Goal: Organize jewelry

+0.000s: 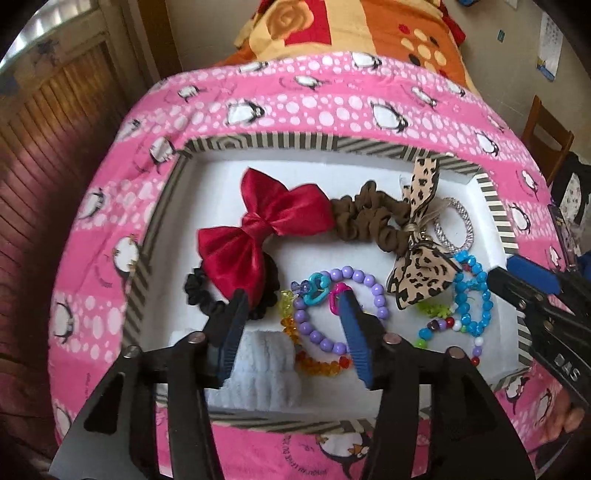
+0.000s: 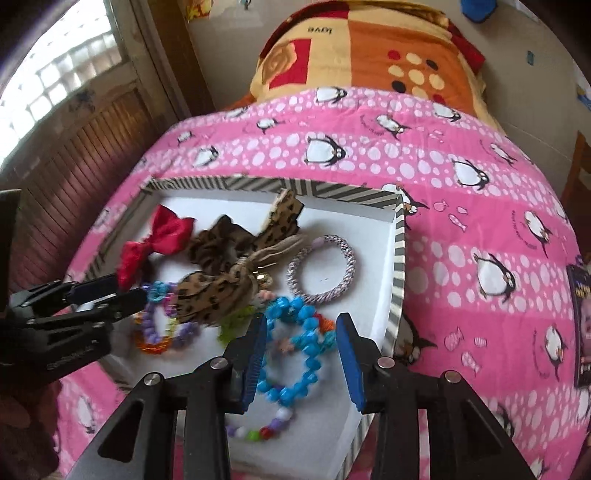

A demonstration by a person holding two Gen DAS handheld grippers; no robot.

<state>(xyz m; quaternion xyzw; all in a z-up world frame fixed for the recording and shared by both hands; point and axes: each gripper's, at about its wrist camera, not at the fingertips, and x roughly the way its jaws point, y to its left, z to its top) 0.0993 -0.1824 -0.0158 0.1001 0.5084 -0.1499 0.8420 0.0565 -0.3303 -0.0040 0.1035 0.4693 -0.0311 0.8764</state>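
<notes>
left gripper [image 1: 293, 301]: jaws apart, nothing pinched; blue pads hang over the near part of the tray, the right pad's tip over the pink clasp [image 1: 337, 295] at the purple bead bracelet [image 1: 341, 306], the left pad at the edge of the black scrunchie [image 1: 195, 291].

right gripper [image 2: 301, 326]: jaws apart, pads standing either side of the blue bead bracelet [image 2: 295, 354], not pressing on it as far as the right wrist view shows.

tray [image 1: 258, 142]: shallow, white inside, striped black-and-cream rim, resting on a pink penguin-print blanket [image 1: 332, 107].

tray contents, near to far:
- white fluffy band [image 1: 264, 365], between the left gripper's pads, at the near rim.
- orange bead bracelet [image 1: 317, 365], overlapping the purple one.
- multicolour bead string [image 2: 258, 430], near the blue bracelet.
- green bead piece [image 1: 432, 308], partly under the leopard bow.
- leopard-print bow [image 1: 421, 280], lying over the brown scrunchie [image 1: 365, 218].
- red satin bow [image 1: 266, 225], touching the brown scrunchie and covering part of the black one.
- silver twisted ring [image 1: 456, 225], toward the right rim.

beyond the tray: an orange and red patterned blanket [image 1: 369, 29].
</notes>
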